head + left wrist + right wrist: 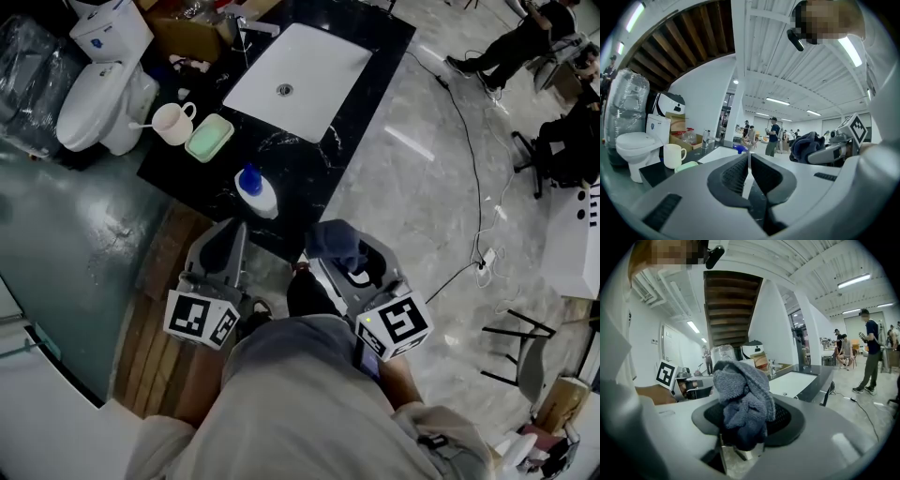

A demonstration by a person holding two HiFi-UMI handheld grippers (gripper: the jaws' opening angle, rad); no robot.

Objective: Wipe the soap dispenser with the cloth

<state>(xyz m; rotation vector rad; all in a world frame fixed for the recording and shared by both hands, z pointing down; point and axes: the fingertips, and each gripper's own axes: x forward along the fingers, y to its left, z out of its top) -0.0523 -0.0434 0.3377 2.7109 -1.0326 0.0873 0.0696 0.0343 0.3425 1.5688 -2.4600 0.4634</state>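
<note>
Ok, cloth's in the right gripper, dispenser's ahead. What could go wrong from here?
The soap dispenser stands close to the front edge of the counter, and the left gripper is shut and away from it: a sideways wipe may topple it. The cloth bunches over the tips of the right gripper, so contact is hard to judge.

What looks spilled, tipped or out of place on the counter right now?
Nothing stands out. The soap dispenser stands upright near the front edge of the black counter, the mug and green dish sit upright beside the sink, and the cloth is bunched in the right gripper's jaws.
</note>
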